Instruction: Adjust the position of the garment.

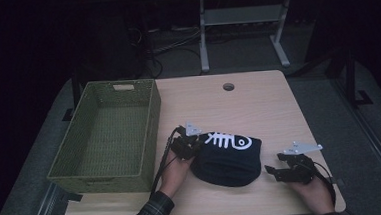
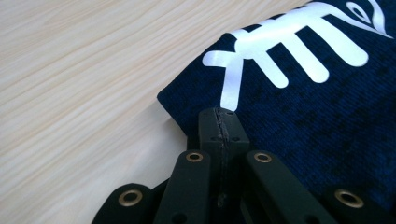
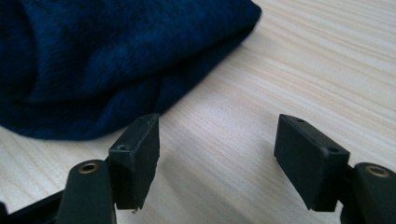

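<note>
A dark navy knitted cloth [image 1: 229,160] with a white fish-skeleton print lies on the wooden table [image 1: 258,103], near the front. My left gripper [image 1: 195,142] is at the cloth's left edge. In the left gripper view its jaws are pressed together, the tips [image 2: 218,112] resting over the corner of the cloth [image 2: 317,116]; I see no fabric between them. My right gripper [image 1: 273,162] sits just right of the cloth, low over the table. It [image 3: 217,135] is open and empty, with the cloth [image 3: 93,60] a short way ahead and to its left.
A green woven basket [image 1: 150,135], empty, stands on the table's left side, close to my left hand. A round cable hole [image 1: 229,87] is at the table's far edge. Bare wood lies behind and to the right of the cloth.
</note>
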Motion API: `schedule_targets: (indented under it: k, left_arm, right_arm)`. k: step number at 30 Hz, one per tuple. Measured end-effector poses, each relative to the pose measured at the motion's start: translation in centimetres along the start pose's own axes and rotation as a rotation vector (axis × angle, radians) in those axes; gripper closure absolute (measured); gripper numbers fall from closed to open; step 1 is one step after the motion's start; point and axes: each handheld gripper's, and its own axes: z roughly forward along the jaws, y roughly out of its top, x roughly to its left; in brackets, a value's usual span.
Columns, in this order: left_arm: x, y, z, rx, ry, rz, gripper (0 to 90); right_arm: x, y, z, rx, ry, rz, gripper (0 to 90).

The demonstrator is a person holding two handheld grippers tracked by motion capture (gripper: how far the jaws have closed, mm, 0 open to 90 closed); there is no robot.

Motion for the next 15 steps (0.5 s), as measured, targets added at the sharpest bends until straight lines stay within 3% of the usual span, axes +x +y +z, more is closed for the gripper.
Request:
schedule_targets:
  k: [7,11,15]
  left_arm:
    - [-0.1,0.9,0.3,-0.027,-0.040,0.007,86.6]
    - [0.6,0.7,-0.7,-0.045,-0.056,-0.008,74.8]
    - [1.1,0.4,-1.3,-0.056,-0.075,-0.018,57.1]
  right_arm:
    - [-0.1,-0.2,0.2,0.008,-0.011,-0.003,28.7]
    - [-0.2,-0.3,0.1,0.005,-0.022,0.000,27.3]
    - [-0.3,-0.3,-0.2,-0.009,-0.040,0.002,25.5]
